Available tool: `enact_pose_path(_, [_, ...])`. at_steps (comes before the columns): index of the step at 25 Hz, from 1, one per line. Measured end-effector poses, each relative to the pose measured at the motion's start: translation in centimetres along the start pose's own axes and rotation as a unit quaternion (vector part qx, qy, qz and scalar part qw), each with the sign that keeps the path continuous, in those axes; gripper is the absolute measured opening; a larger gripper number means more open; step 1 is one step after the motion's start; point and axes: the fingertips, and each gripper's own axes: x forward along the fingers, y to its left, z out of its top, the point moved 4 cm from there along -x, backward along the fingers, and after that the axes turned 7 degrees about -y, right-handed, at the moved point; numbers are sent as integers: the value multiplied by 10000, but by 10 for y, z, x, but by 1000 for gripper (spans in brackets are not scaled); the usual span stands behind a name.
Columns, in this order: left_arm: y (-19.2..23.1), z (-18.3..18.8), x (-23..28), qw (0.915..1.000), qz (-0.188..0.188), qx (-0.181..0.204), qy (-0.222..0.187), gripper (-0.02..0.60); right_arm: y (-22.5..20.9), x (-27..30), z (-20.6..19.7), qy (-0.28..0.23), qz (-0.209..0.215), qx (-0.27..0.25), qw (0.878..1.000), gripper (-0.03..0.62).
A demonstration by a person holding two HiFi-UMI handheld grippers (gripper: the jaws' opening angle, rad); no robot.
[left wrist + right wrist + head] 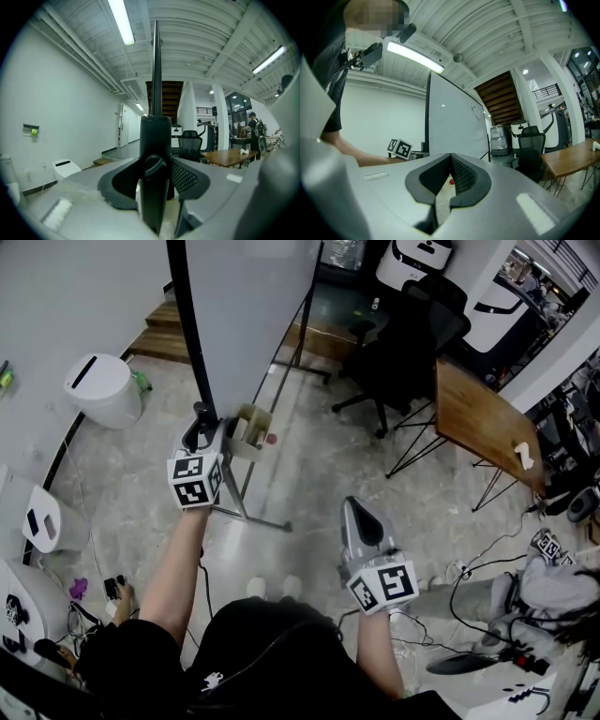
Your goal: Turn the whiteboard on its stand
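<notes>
- The floor (pixel 319 474), pale and marbled, fills most of the head view.
- The whiteboard (pixel 253 315) stands upright ahead of me and to the left, with a black frame. The head view looks steeply down its face. My right tool's view shows that face broadside. My left tool's view shows it only edge-on, as a thin black line running up toward the ceiling.
- The stand (pixel 246 502) is thin metal legs on the floor under the board. Only the head view shows them.
- A wooden surface (pixel 483 423) on thin black legs stands well to the right, with a small white thing on it.
- A black chair (pixel 403 357) stands near it, on the board's far side.
- A white bin (pixel 103 390) sits by the wall, left of the board.
- My left tool (pixel 200 432) is at the board's near edge. Its own view shows the jaws spread wide and closed on a black bracket (pixel 157 136) of the frame, one pad against each side.
- My right tool (pixel 359 512) hangs lower and to the right, well apart from the board. Its tips meet and it holds nothing.
- Its view also catches my left tool's marker cube (pixel 401 148) and my forearm.
- A round knob (pixel 154 168) sits on the bracket, seen only from the left tool.
- A small red thing (pixel 451 181) shows through the gap behind the right tool's tips.
</notes>
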Motion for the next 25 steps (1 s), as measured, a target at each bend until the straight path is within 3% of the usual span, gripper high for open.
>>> enact_pose_path(25, [6, 0, -59, 9999, -88, 63, 85, 199, 4, 13, -3, -21, 183, 70, 9998, 6])
